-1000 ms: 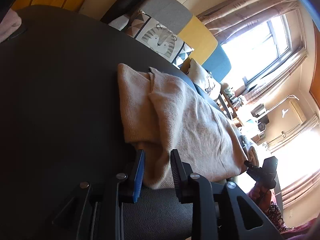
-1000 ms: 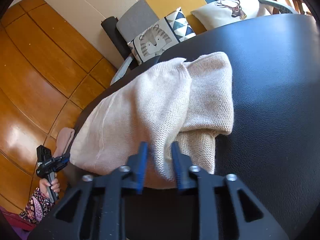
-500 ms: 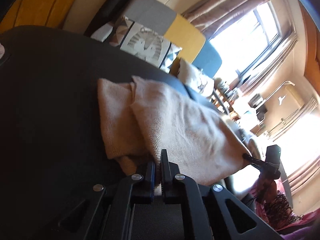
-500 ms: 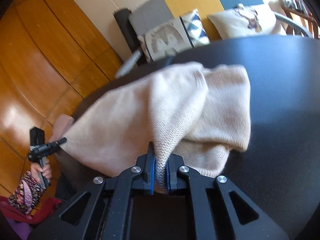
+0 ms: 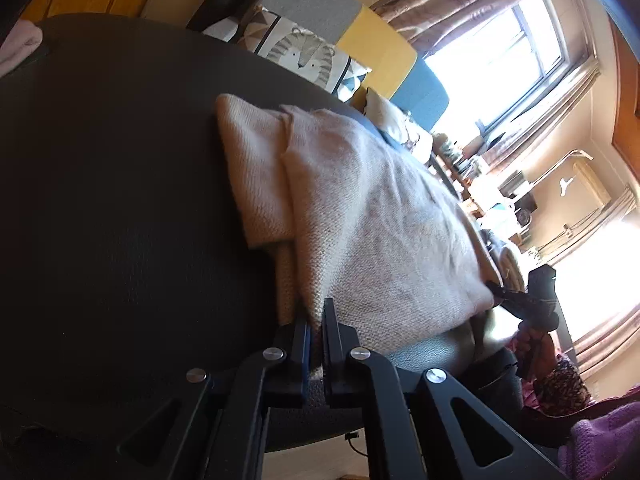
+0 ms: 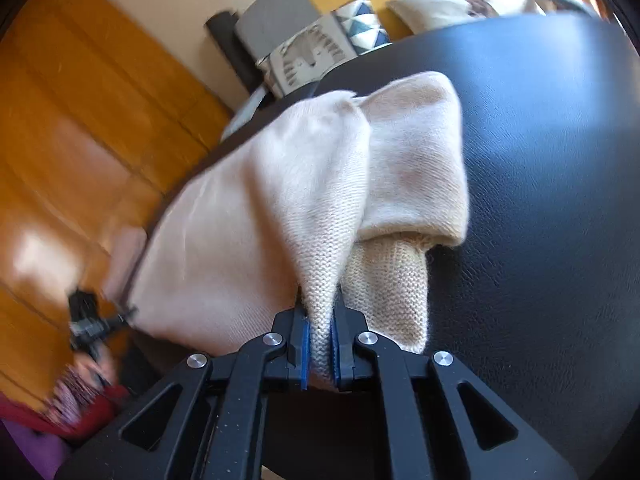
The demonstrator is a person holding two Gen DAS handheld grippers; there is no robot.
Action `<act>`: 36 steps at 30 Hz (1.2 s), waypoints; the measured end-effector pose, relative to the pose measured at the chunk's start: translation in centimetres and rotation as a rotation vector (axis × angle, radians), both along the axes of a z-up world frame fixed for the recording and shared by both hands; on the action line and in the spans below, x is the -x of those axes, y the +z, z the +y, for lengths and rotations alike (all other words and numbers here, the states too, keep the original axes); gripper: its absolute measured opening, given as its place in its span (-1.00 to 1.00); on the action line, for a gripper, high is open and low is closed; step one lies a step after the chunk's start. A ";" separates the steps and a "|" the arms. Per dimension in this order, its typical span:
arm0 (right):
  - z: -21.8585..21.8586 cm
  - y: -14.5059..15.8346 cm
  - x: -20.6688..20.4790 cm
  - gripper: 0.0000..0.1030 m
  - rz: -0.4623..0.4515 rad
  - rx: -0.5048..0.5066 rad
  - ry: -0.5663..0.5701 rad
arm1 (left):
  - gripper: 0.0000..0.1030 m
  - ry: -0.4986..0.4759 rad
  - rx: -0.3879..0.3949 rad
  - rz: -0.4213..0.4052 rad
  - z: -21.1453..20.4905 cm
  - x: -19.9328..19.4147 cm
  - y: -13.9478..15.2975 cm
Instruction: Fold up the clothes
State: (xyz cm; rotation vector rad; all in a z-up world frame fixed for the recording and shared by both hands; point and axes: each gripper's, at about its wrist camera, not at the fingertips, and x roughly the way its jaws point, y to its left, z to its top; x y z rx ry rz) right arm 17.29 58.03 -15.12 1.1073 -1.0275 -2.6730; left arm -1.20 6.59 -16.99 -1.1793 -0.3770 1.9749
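A soft cream knitted sweater (image 5: 360,216) lies on the round black leather-look table (image 5: 120,200). It is partly folded, with one side flap turned over on top.

The left gripper (image 5: 316,344) is clamped tight on the near edge of the sweater. The right gripper (image 6: 319,354) is clenched on the near edge too, at the other end, with a thick pinch of knit squeezed between its blue pads (image 6: 305,350). Each gripper holds one end of the same edge, likely so the person can lift both ends together and lay that edge over the rest of the sweater. Holding two ends keeps the cloth flat and stops it from bunching up.

In the right wrist view, a rolled part of the sweater sticks out beside the gripper, and it might slip out of the fold.

Around the table there is a sofa with grey, yellow and blue parts (image 5: 360,36), a cushion with a lion face (image 5: 304,52), a bright window with curtains (image 5: 500,52) and an orange wooden wall (image 6: 80,120). A bit of pink cloth (image 5: 18,42) sits at the far table edge. Nothing on the table blocks the fold; the table past the sweater is bare.
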 end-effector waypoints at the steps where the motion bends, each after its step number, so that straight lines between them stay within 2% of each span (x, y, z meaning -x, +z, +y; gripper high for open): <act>1: 0.0 0.0 0.0 -0.85 0.003 0.002 -0.005 | -0.93 -0.003 0.000 0.001 0.0 0.0 0.0; 3: 0.0 0.1 0.0 -0.85 0.002 0.003 -0.011 | -0.93 -0.001 -0.031 0.018 -0.3 -0.3 0.5; 6: 0.5 1.5 -0.8 -0.85 0.084 0.059 -0.027 | -0.93 0.006 -0.141 0.069 -1.6 -1.0 1.8; 7: 0.5 2.0 -0.9 -0.85 0.095 0.049 -0.027 | -0.93 0.008 -0.180 0.089 -2.0 -1.2 2.2; 9: 0.4 2.3 -0.9 -0.85 0.070 0.015 -0.020 | -0.93 -0.008 -0.186 0.094 -2.3 -1.3 2.4; 11: 0.1 1.2 -0.4 -0.85 -0.005 -0.005 -0.004 | -0.93 -0.032 -0.151 0.066 -1.7 -1.2 1.7; 12: 0.0 0.7 -0.1 -0.85 -0.043 -0.015 0.005 | -0.93 -0.043 -0.105 0.057 -1.3 -1.3 1.3; 14: -0.1 0.1 -0.2 -0.79 -0.052 -0.005 0.004 | -0.93 -0.064 0.016 0.038 -0.4 -1.6 0.3; 17: 0.5 0.4 -0.9 -0.53 -0.026 0.061 -0.029 | -0.93 -0.057 -0.025 0.015 -1.1 -1.7 0.3; 19: 1.1 0.8 -1.6 -0.30 -0.006 0.087 -0.044 | -0.93 -0.042 -0.058 -0.005 -1.9 -1.6 0.4; 22: 1.5 1.5 -2.9 -0.28 0.007 0.042 -0.059 | -0.92 -0.020 -0.086 -0.011 -2.5 -1.4 1.1; 25: 1.9 2.2 -3.8 -0.28 0.019 0.000 -0.098 | -0.92 0.037 -0.064 0.039 -3.2 -1.4 2.3; 28: 3.3 2.4 -5.1 -0.28 0.082 0.059 -0.169 | -0.92 0.143 -0.069 0.090 -4.6 -1.4 3.0; 30: 3.5 2.5 -5.0 -0.28 0.084 0.041 -0.169 | -0.92 0.204 -0.086 0.111 -5.0 -1.1 4.0; 32: 2.8 2.7 -4.0 -0.38 0.054 -0.012 -0.135 | -0.91 0.195 -0.083 0.165 -4.1 -1.3 5.5; 33: 2.4 2.7 -3.5 -0.49 0.040 -0.037 -0.116 | -0.89 0.178 -0.066 0.199 -3.1 -1.5 6.2; 36: 1.1 2.8 -2.0 -0.50 -0.007 -0.116 -0.064 | -0.84 0.066 -0.012 0.272 2.0 -2.1 7.7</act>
